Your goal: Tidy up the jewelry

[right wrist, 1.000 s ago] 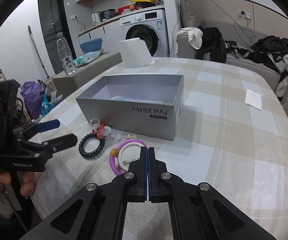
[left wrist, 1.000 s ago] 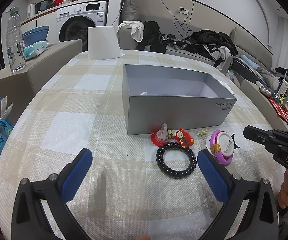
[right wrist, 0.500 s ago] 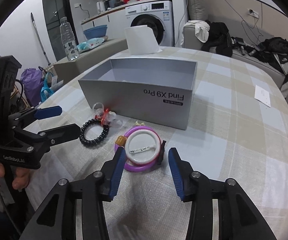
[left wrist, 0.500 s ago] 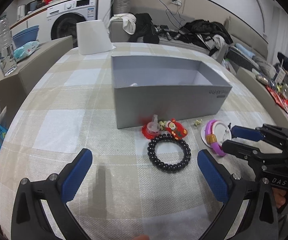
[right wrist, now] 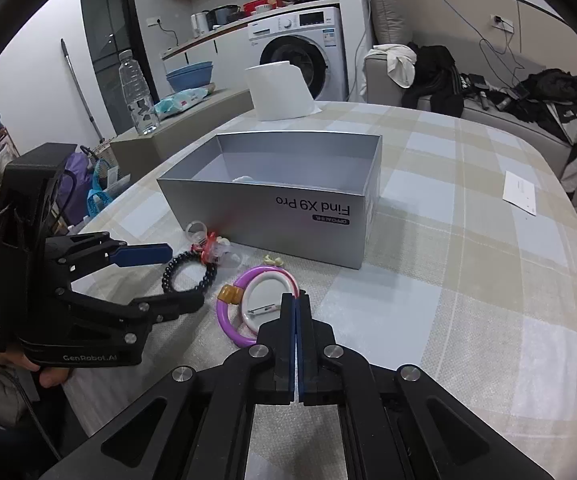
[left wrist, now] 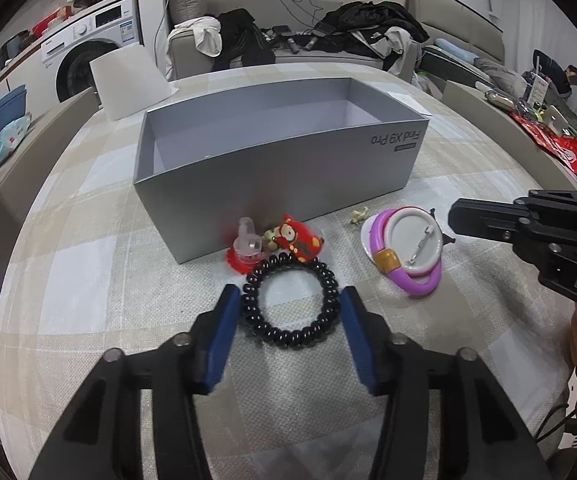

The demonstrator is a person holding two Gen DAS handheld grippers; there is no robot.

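Note:
A black beaded bracelet (left wrist: 288, 305) lies on the checked tablecloth in front of the grey box (left wrist: 276, 176). My left gripper (left wrist: 286, 308) is open, its blue pads on either side of the bracelet, not pressing it. A white pin badge (left wrist: 416, 242) lies on a purple ring (left wrist: 416, 285) to the right. Red charms (left wrist: 296, 238) lie by the box wall. My right gripper (right wrist: 295, 300) is shut, its tips at the near edge of the badge (right wrist: 266, 296) and ring (right wrist: 228, 312); I cannot tell if it grips them.
The grey box (right wrist: 288, 204) is open-topped with a small white item inside. A tiny pale charm (left wrist: 359, 214) lies near the box. A white paper roll (right wrist: 278, 92) stands behind; a paper slip (right wrist: 522, 192) lies far right. The table edge is close on the left.
My left gripper moved forward and narrowed around the black bracelet. My right gripper, shut a second ago, opened over the badge, then shut again at its near edge.

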